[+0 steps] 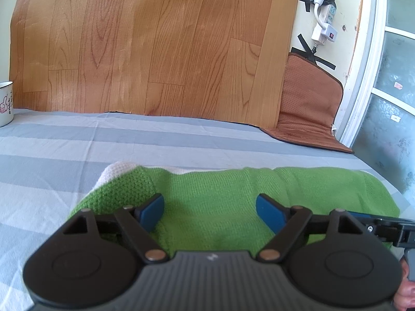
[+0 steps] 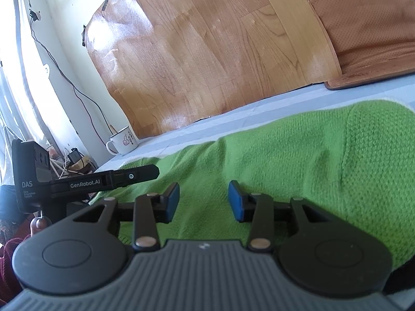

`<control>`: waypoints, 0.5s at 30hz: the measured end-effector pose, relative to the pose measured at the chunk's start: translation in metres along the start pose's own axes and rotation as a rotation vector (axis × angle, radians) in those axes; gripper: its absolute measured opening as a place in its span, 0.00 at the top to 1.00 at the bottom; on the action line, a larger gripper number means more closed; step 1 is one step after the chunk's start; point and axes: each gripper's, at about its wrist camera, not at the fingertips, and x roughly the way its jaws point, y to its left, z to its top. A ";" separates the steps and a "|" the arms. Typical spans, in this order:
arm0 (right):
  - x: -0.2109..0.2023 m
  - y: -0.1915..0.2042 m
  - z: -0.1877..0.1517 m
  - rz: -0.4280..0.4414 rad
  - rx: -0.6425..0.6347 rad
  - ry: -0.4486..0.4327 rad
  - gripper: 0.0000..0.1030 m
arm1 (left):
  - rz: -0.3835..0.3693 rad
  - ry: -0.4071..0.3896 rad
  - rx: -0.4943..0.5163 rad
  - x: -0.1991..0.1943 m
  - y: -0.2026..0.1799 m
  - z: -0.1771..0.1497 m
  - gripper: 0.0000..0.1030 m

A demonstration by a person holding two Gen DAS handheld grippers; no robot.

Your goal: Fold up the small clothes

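Observation:
A small green knit garment (image 1: 233,194) with a white edge (image 1: 114,171) lies on the grey striped sheet (image 1: 64,150). My left gripper (image 1: 210,210) is open, its blue pads (image 1: 153,212) just above the garment's near edge, holding nothing. In the right wrist view the same green garment (image 2: 298,160) fills the middle and right. My right gripper (image 2: 203,202) is open over its near edge, empty. The left gripper's body (image 2: 103,180) shows at the left of that view, over the garment's left end.
A wood-pattern sheet (image 1: 155,44) covers the wall behind. A white enamel mug (image 1: 5,103) stands at the far left, also in the right wrist view (image 2: 123,141). A brown cushion (image 1: 308,108) leans at the back right. A power strip (image 1: 324,26) hangs on the wall.

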 end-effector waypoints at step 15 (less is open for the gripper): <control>0.000 -0.001 0.000 0.005 0.003 0.001 0.56 | 0.001 0.000 0.000 0.000 -0.001 0.000 0.21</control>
